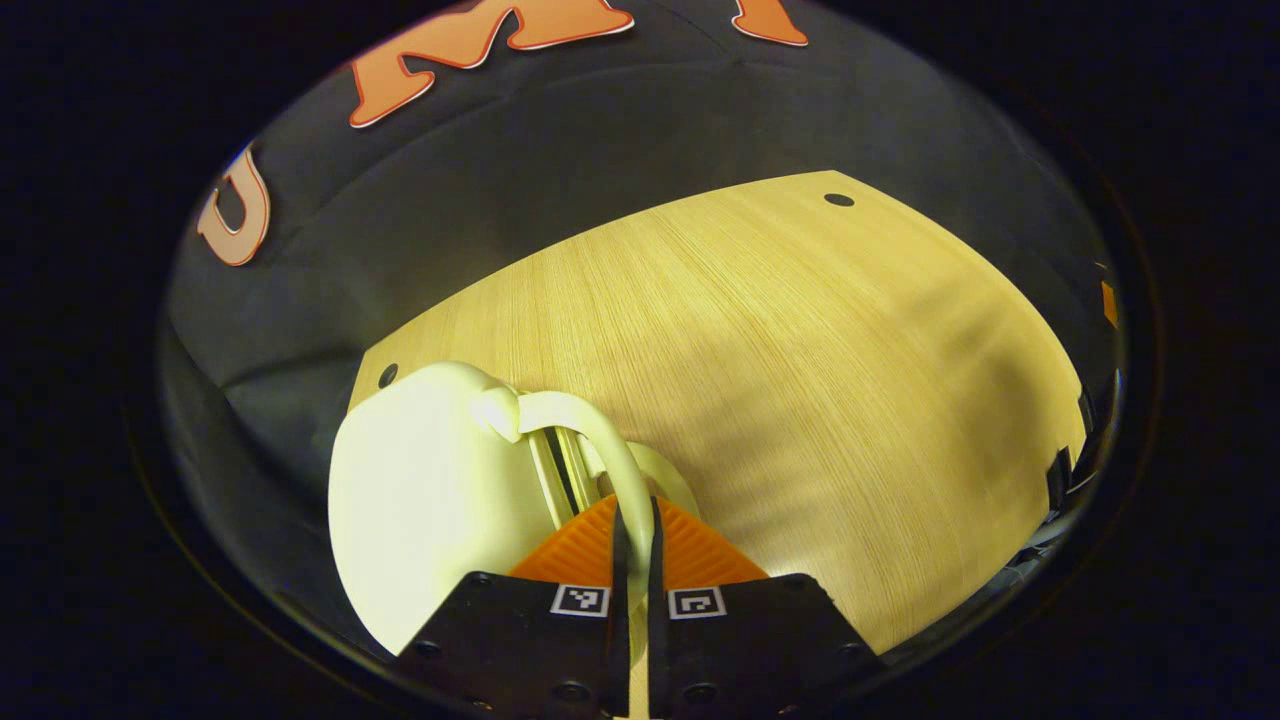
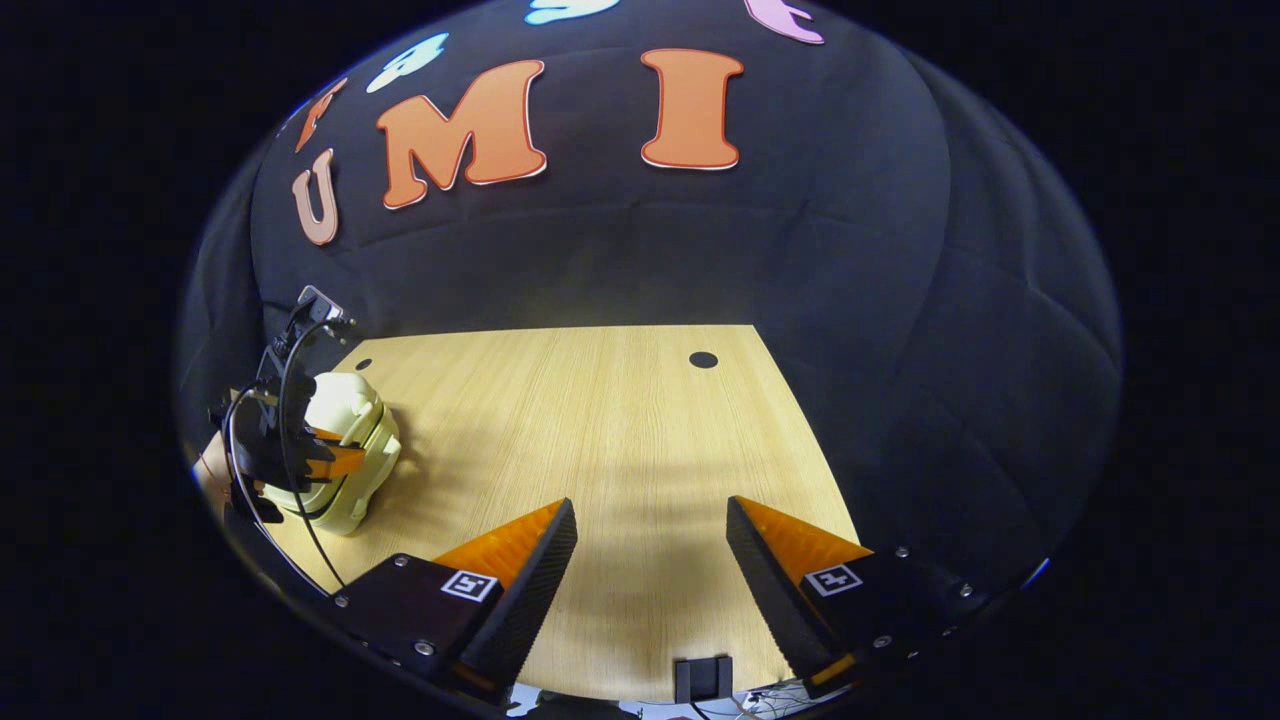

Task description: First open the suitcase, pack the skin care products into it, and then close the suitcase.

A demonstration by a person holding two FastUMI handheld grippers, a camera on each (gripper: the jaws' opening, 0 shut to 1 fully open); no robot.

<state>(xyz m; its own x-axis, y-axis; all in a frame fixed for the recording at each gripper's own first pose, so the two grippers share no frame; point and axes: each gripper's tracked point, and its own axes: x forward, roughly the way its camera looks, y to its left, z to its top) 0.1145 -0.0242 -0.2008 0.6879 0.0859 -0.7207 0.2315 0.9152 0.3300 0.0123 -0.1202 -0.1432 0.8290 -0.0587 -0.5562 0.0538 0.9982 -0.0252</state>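
While the left gripper (image 1: 632, 545) pinches the suitcase handle (image 1: 600, 440), its fingers closed tight on the thin loop, the cream suitcase (image 1: 430, 490) stands on its edge near the left back corner of the table (image 1: 800, 380). Light wood top, fine grain, two small dark holes at the back corners. Black cloth wall behind and to the sides. Right gripper (image 2: 650, 565) hovers over bare wood, fingers wide apart, holding nothing. From there the left gripper (image 2: 275, 440) shows at the suitcase (image 2: 345, 450), cable trailing.
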